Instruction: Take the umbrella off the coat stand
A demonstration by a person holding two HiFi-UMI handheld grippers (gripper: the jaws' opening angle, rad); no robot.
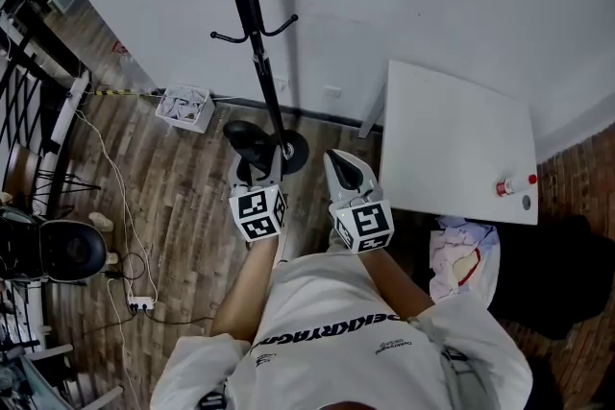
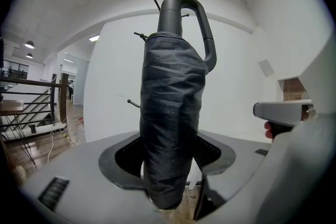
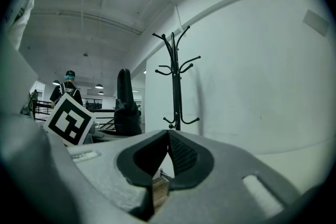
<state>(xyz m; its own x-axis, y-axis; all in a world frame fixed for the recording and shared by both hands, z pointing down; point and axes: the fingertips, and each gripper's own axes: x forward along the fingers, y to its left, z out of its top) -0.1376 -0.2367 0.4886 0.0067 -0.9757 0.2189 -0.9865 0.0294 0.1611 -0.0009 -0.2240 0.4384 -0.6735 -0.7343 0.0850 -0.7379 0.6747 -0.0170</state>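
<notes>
One folded umbrella (image 2: 170, 128) stands upright, clamped in the left gripper (image 1: 259, 174), clear of the hooks of the single coat stand (image 1: 252, 24). The right gripper (image 1: 344, 170) is closed and empty. One white table (image 1: 452, 139) sits right of the stand, and one white box (image 1: 186, 106) sits left.

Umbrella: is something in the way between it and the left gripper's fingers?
No. The folded dark grey fabric umbrella sits right between the left gripper's fingers, which squeeze it. The black metal coat stand stands apart behind it.
</notes>
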